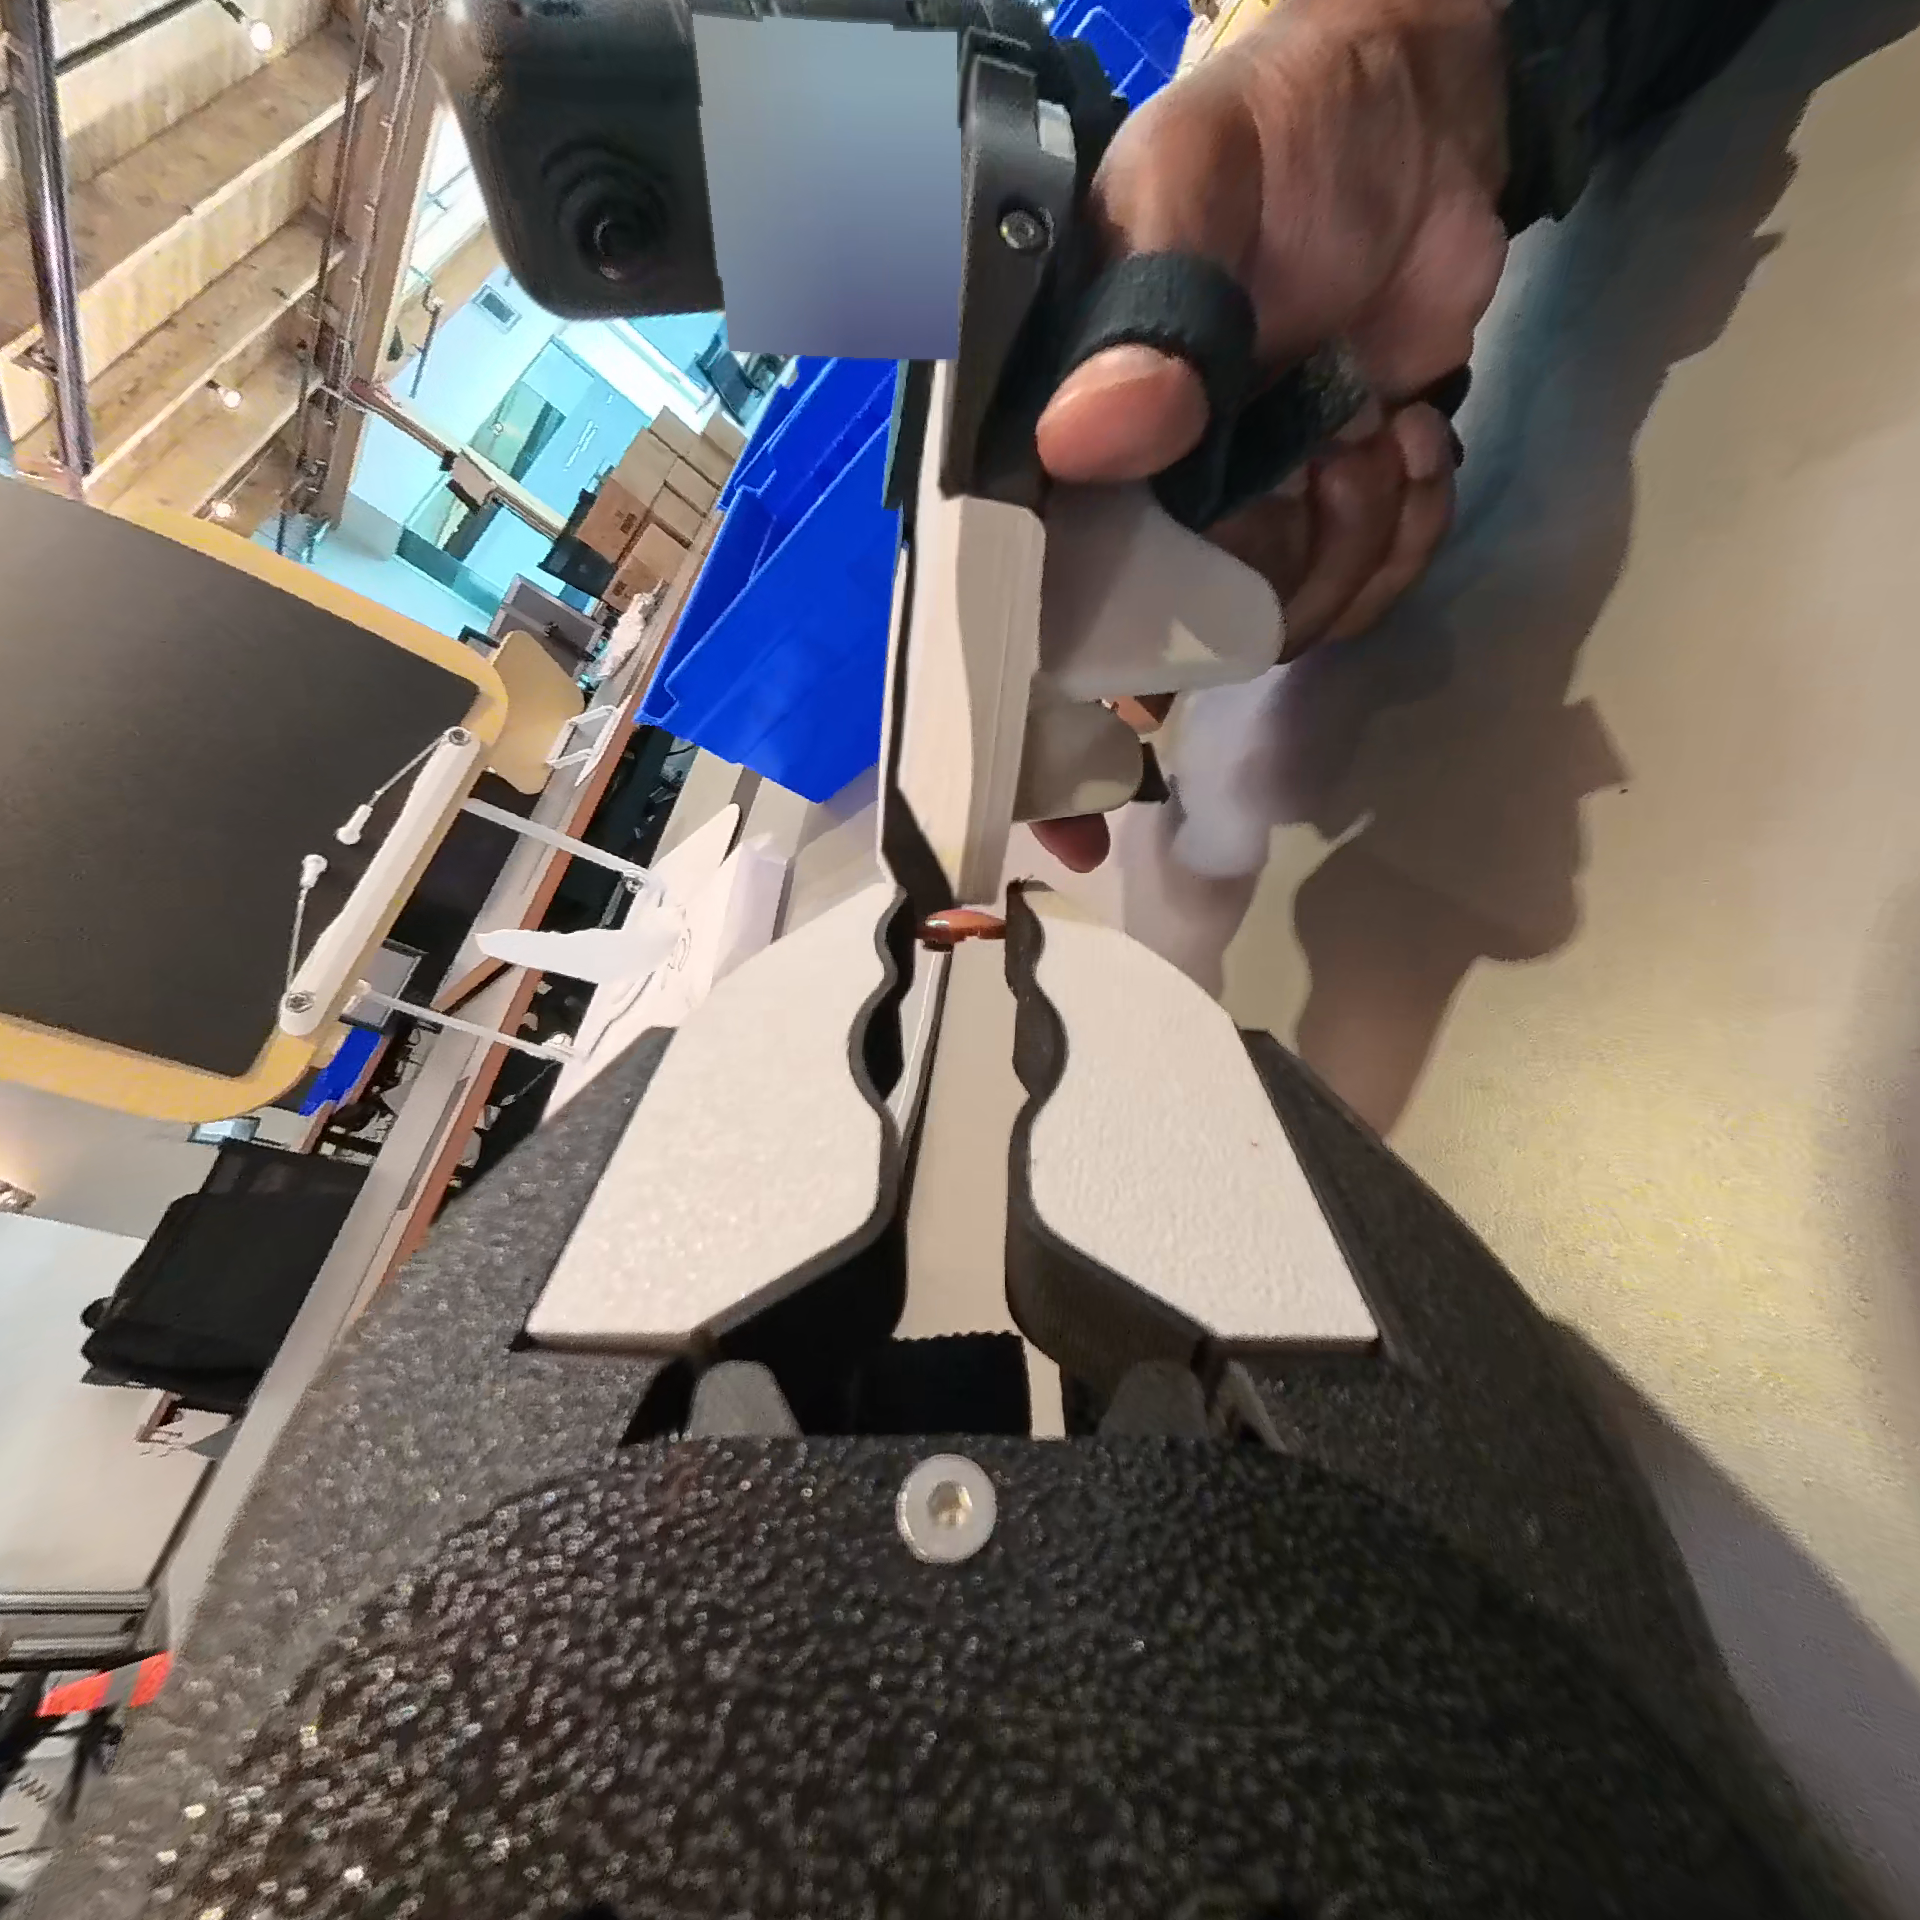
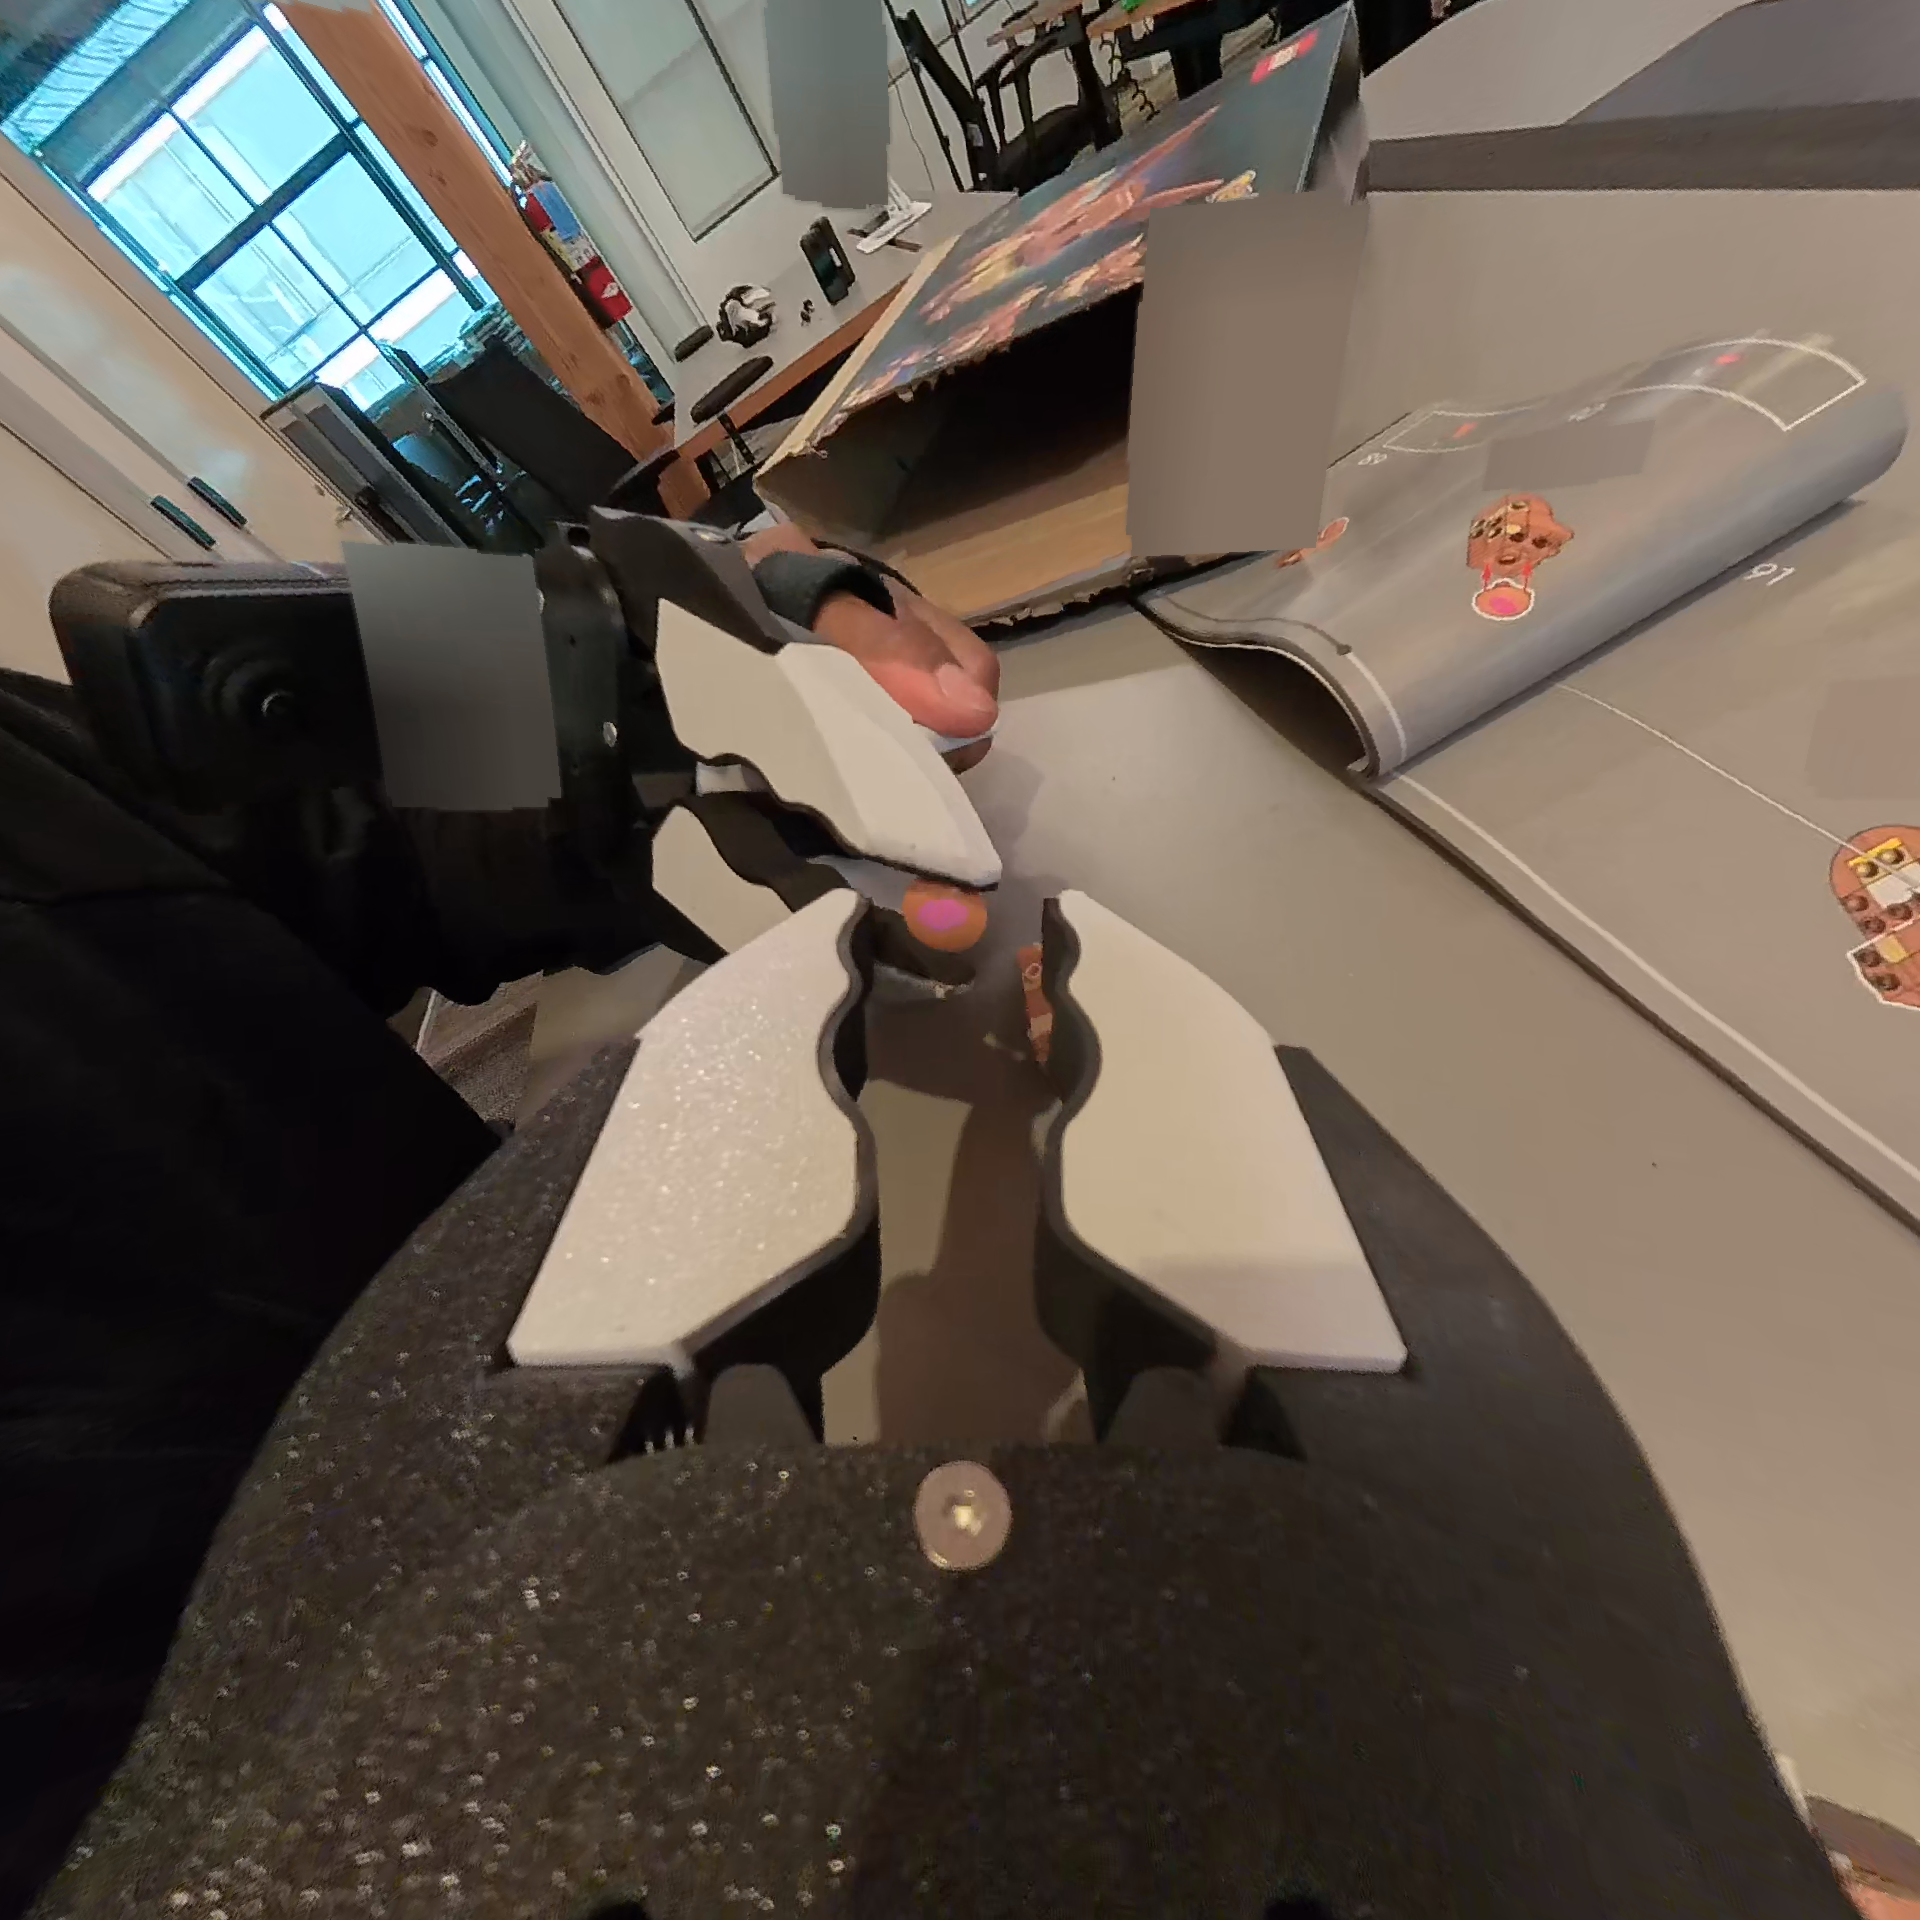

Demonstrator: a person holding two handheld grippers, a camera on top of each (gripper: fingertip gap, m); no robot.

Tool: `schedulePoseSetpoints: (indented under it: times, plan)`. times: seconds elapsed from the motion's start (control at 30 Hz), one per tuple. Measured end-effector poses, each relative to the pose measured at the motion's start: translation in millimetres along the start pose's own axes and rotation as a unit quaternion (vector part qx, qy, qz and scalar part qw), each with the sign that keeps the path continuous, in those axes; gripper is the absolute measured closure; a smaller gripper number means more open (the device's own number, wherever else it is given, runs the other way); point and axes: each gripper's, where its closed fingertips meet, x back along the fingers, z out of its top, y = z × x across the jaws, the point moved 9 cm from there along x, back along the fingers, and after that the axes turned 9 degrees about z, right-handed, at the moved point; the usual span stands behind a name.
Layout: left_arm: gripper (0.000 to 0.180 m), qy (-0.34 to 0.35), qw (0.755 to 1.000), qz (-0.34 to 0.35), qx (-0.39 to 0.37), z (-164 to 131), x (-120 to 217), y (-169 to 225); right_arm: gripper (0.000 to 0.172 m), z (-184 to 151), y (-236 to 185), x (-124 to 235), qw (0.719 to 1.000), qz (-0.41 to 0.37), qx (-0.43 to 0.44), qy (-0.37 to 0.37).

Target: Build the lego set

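Left gripper [image 1: 961, 925] clamps a small brown disc [image 2: 943, 916]; right gripper [image 2: 956, 935], released, apparently clear; a nudge could dislodge it.

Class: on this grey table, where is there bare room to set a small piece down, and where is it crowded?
Bare: the table between the booklet, the torn box and the grippers. Crowded: around the round brown piece, where both grippers meet.

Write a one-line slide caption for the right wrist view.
Open right gripper faces the left gripper pinching a small round brown piece above the grey table.
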Motion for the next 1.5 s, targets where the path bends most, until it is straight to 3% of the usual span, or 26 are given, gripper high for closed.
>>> schedulePoseSetpoints:
  times: [0.8, 1.13, 1.5]
  plan:
    - [0.164, -0.01, 0.999, 0.023, -0.045, 6.7, -3.2, 9.1, 0.142, -3.9, -2.8, -3.9, 1.0, -0.012, 0.008, -0.023]
    - [0.164, -0.029, 0.998, 0.016, -0.052, 4.0, -5.2, 11.7, 0.148, -5.3, -4.6, -5.4, 0.997, -0.046, 0.043, -0.04]
    - [0.164, -0.025, 0.999, 0.021, -0.037, 4.2, -3.3, 8.1, 0.154, -3.2, -4.6, -2.3, 0.998, -0.033, 0.039, -0.023]
